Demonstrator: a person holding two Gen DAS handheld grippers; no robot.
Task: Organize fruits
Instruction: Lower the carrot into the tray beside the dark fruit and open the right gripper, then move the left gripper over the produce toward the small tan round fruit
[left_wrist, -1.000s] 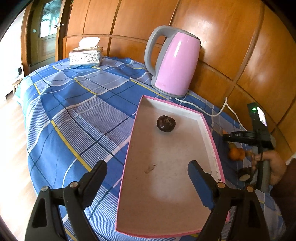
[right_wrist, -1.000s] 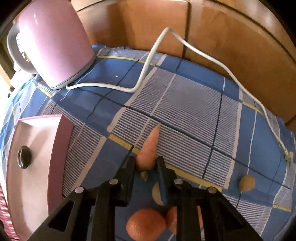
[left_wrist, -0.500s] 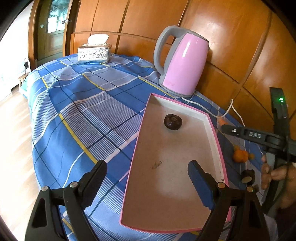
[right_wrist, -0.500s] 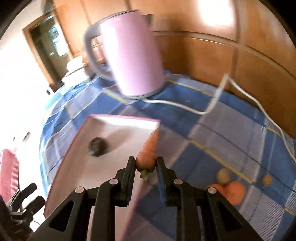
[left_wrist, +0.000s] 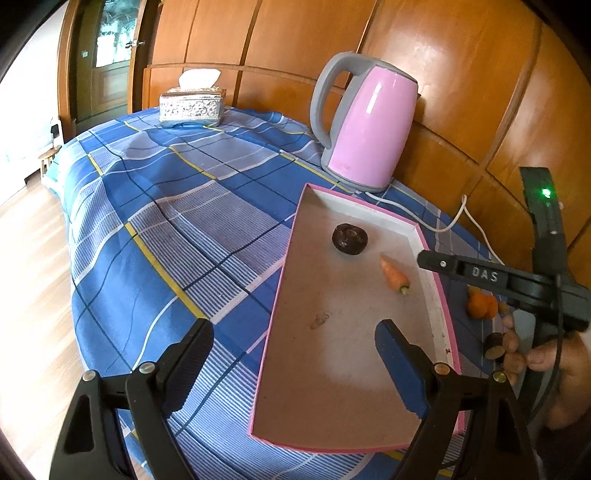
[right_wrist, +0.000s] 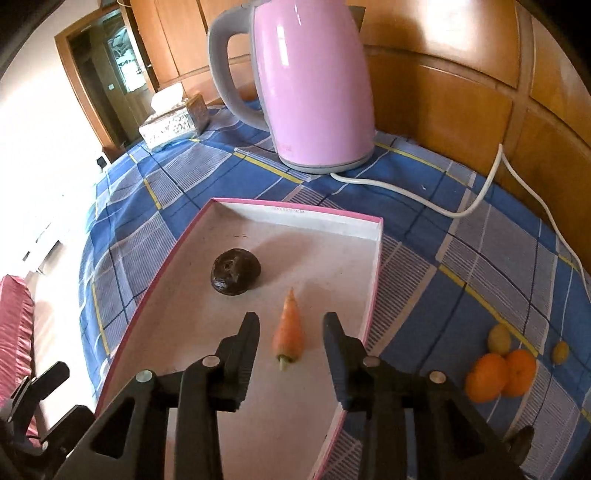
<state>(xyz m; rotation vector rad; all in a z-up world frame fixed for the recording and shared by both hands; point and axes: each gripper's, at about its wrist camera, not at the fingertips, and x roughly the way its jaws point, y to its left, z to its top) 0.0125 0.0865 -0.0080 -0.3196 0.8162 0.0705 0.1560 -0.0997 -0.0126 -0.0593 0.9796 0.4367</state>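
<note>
Lying on the floor of the pink-rimmed tray, the small carrot points its tip toward twelve o'clock and its green stub toward six, in the gap between the right gripper fingers, whose jaws have just been opening and no longer press on it (a clear strip of tray floor shows on each side of the carrot). At about ten o'clock from the carrot sits a dark round fruit, near but apart. The left gripper hangs over the tray's near left edge with its jaws spread wide and nothing between them. Off the tray at three o'clock, two oranges touch each other on the blue checked cloth, with two small yellowish fruits close by. A pink electric kettle stands at twelve o'clock beyond the tray, a tissue box farther off at ten
</note>
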